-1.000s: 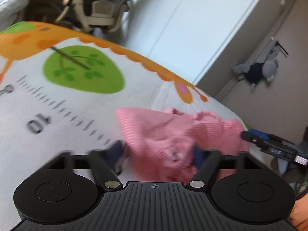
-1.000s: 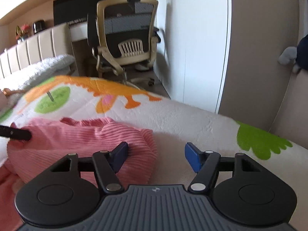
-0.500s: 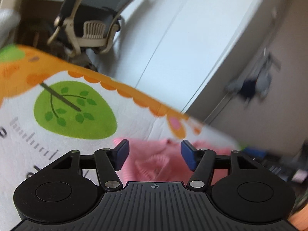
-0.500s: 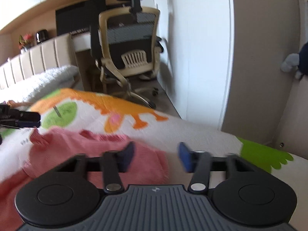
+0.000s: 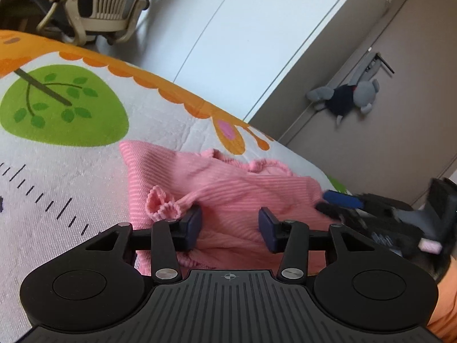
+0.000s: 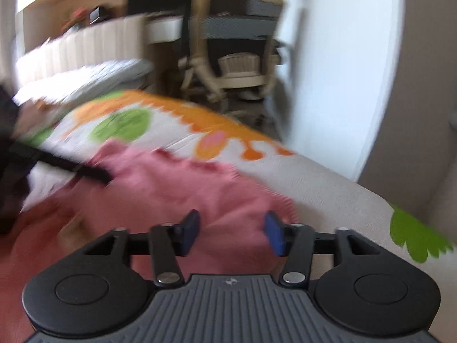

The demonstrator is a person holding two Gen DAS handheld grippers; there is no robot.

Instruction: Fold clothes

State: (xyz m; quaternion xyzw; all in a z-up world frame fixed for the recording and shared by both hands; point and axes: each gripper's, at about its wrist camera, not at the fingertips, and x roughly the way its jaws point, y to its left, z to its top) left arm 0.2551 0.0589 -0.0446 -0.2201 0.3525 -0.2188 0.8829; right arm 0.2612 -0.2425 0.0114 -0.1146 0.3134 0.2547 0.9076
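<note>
my left gripper (image 5: 230, 225) is sitting low over the pink ribbed garment (image 5: 228, 183), fingers spread apart with nothing pinched between them. the left blue pad (image 5: 192, 224) is right up against a frilly cuff (image 5: 161, 203) that's bunched into a little loop, though i can't tell if it's actually touching. the garment is lying crumpled on the cartoon-print blanket (image 5: 85, 154), near the orange scalloped border and just beside the green tree blob (image 5: 61, 105). over at the right edge of this view i can see the other gripper's blue fingertip at the far corner of the fabric.

the right wrist view is pretty smeared with motion blur. the right gripper (image 6: 231, 231) is also spread wide, nothing clamped, hovering over the near edge of the same pink cloth. the left tool's black finger shows there as a dark bar laid across the garment's left side.

background stuff: an office chair (image 5: 105, 5) past the bed, a white wardrobe (image 5: 257, 28), and a grey plush toy (image 5: 347, 98) hanging on the door.
</note>
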